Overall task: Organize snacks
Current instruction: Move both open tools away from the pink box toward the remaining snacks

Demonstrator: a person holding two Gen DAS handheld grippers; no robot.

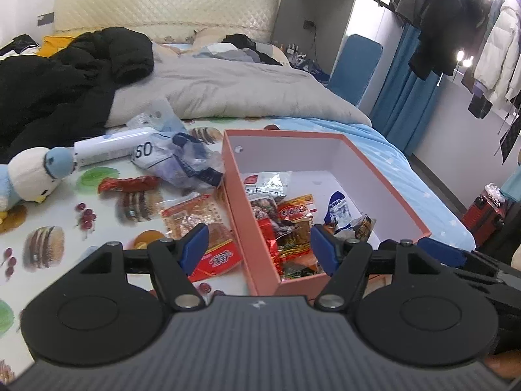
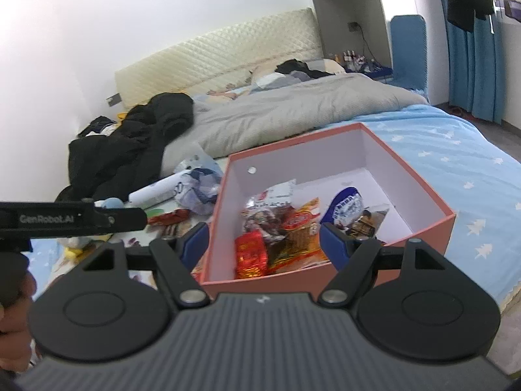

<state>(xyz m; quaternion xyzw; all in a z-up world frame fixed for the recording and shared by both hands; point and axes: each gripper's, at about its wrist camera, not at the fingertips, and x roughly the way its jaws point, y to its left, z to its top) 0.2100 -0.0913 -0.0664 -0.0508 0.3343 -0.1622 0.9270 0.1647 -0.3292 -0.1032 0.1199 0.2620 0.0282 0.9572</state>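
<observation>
A pink cardboard box (image 1: 384, 176) (image 2: 420, 182) lies on the bed with several snack packets (image 1: 289, 224) (image 2: 280, 228) heaped in its near half. More packets lie on the printed sheet left of the box: a red sausage pack (image 1: 128, 184), a clear bag with orange print (image 1: 190, 215) and a red-orange packet (image 1: 218, 259). My left gripper (image 1: 259, 247) is open above the box's near left wall, holding nothing. My right gripper (image 2: 263, 244) is open over the box's near edge, also holding nothing. The left gripper's black body (image 2: 71, 220) shows at the left of the right wrist view.
A plush duck (image 1: 31, 176), a white tube (image 1: 110, 148) and a crumpled plastic bag (image 1: 182, 159) lie left of the box. A black coat (image 1: 65, 78) and a grey duvet (image 1: 228, 88) cover the far bed. Clothes hang at the right (image 1: 456, 26).
</observation>
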